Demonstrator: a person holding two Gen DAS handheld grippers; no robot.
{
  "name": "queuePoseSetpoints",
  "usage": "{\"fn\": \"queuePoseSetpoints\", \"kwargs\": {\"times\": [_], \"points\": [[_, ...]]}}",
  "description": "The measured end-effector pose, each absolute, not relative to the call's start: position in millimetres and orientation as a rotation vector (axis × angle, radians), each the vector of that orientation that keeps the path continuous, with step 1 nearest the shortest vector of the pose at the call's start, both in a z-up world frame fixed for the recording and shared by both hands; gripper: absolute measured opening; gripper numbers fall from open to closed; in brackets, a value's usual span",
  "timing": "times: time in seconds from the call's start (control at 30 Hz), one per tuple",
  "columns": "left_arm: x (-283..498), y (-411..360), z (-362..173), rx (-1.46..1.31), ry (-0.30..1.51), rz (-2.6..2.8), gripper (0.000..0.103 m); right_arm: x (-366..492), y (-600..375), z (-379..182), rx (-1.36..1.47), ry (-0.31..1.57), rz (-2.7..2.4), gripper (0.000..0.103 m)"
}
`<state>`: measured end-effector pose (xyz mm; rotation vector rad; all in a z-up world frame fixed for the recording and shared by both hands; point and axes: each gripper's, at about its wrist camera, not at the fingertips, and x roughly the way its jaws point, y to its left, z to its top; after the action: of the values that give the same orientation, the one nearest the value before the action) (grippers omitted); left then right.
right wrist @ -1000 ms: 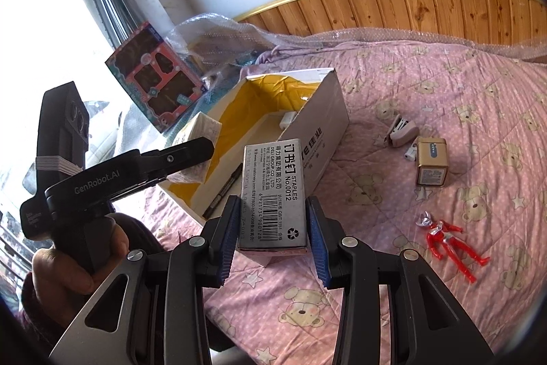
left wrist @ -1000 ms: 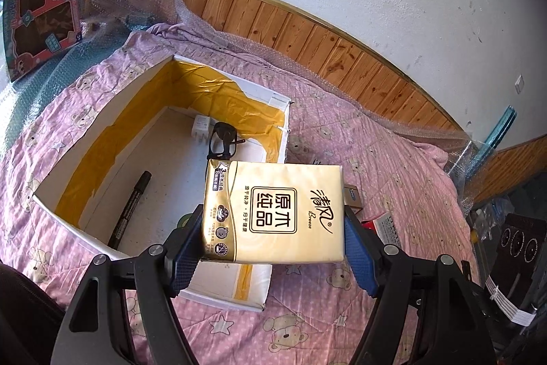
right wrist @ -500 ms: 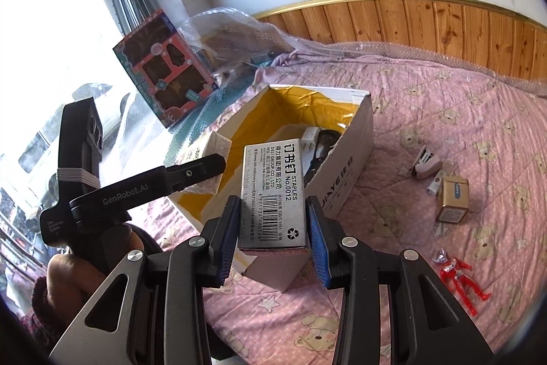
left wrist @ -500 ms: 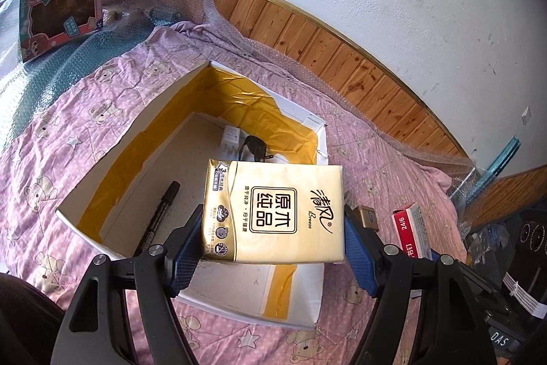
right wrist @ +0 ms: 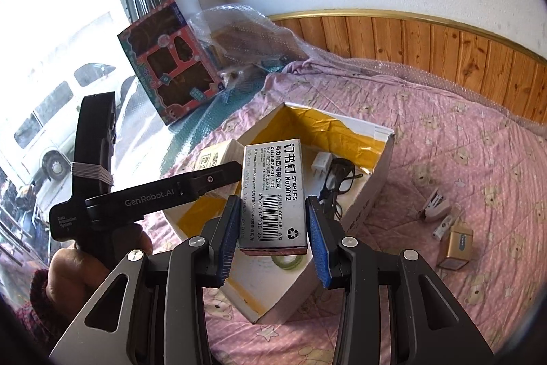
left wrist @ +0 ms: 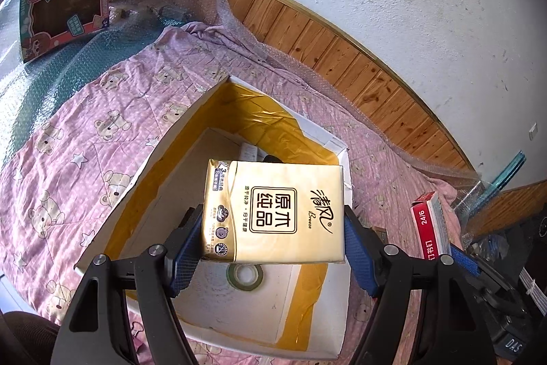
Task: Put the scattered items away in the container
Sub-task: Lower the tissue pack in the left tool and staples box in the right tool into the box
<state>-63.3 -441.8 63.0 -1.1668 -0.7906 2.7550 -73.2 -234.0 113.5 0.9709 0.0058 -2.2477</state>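
Two loads are in your jaws at once. Your left gripper is clamped on a tissue pack, blue pads pressing both short sides, and the pack hangs over the open box at the centre of the left wrist frame. Your right gripper is clamped on a box of staples, held above the near end of the same box; in that view your left gripper enters from the middle left, gripped by a hand.

Inside the box, at the lower centre of the left frame, a roll of tape lies flat; a pair of glasses and a white plug sit further in, at the centre of the right frame. A stapler, a small tan box and a tiny white piece lie on the pink bedspread at the right of the frame, not yet tidied.

Watch your spacing: both tools crowd one opening, so they could knock together as you lower. The staples could land on the glasses if let go too far in. The tissue pack is soft, so the squeeze may deform it and it could slip out tilted and catch the box wall. Release low, one load at a time.
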Motion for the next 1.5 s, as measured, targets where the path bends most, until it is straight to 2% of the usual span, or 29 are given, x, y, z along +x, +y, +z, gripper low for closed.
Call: {"fn": "queuePoseSetpoints", "kwargs": {"times": [0.3,0.57,0.93,1.33,1.5], "points": [[-98.5,-465.6,76.2,-1.147,-0.827,2.723,0.075,-89.9,-262.9,110.5,1.002,0.113,-2.218,0.04],[-128.7,-477.0,66.5,-1.22,-0.85,2.651,0.075,-102.4,-294.2,92.5,1.076,0.237,-2.161,0.04],[-178.4,-462.8,44.0,-1.416,-0.686,2.572,0.075,-120.0,-324.0,64.2,1.199,0.392,-2.074,0.04],[-206.8,-460.7,13.7,-1.6,-0.501,2.496,0.075,-134.0,-353.7,38.7,1.306,0.443,-2.018,0.04],[-216.1,-462.3,4.6,-1.659,-0.474,2.487,0.075,-140.8,-361.5,30.0,1.336,0.394,-2.052,0.04]]}}
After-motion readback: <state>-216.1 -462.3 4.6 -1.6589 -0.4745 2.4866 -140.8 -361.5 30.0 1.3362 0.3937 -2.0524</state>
